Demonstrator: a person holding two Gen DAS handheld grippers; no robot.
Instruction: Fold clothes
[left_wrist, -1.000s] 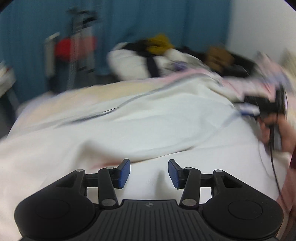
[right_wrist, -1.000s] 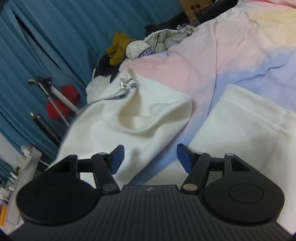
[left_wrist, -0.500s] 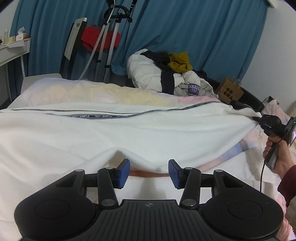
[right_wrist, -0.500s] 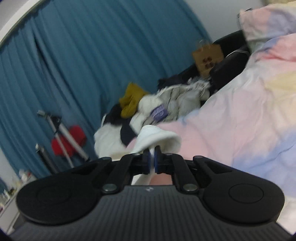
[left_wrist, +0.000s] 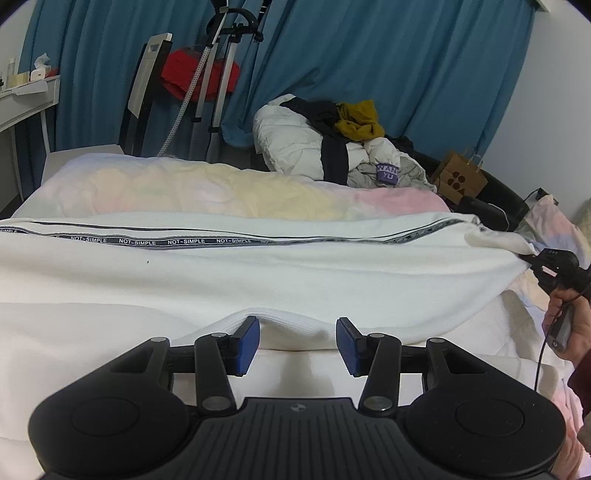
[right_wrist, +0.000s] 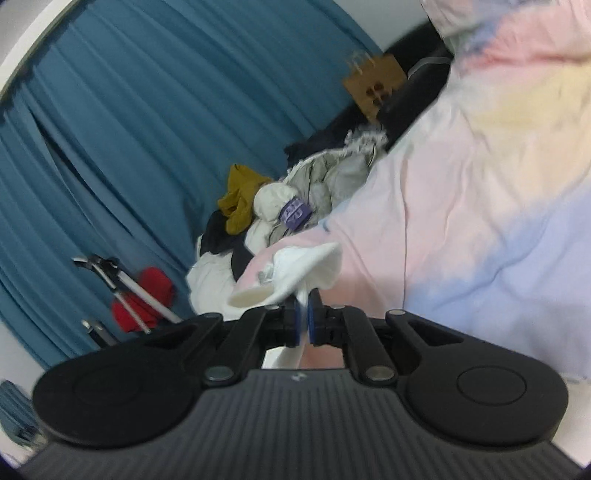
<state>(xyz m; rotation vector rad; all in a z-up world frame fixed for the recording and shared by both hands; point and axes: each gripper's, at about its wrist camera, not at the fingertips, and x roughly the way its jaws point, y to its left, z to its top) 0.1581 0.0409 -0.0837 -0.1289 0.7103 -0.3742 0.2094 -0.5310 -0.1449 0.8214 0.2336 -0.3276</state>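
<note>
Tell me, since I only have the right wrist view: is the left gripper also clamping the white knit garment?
Observer: No. The left gripper is open, with its blue pads on either side of a raised fold in the white knit garment.
Reviewer: How does the garment lie?
Observer: It is spread across the pastel bed cover, with a black NOT-SIMPLE lettered stripe on top. It runs to the right gripper, which is shut on its corner.

Now clamped on a corner of the white garment (right_wrist: 310, 266), right gripper (right_wrist: 302, 321) no longer spread above it as a second ago. Garment now stretched long across the bed (left_wrist: 207, 184), lettered stripe showing. Left gripper (left_wrist: 297, 345) now steady at the near hem, blur gone.
</note>
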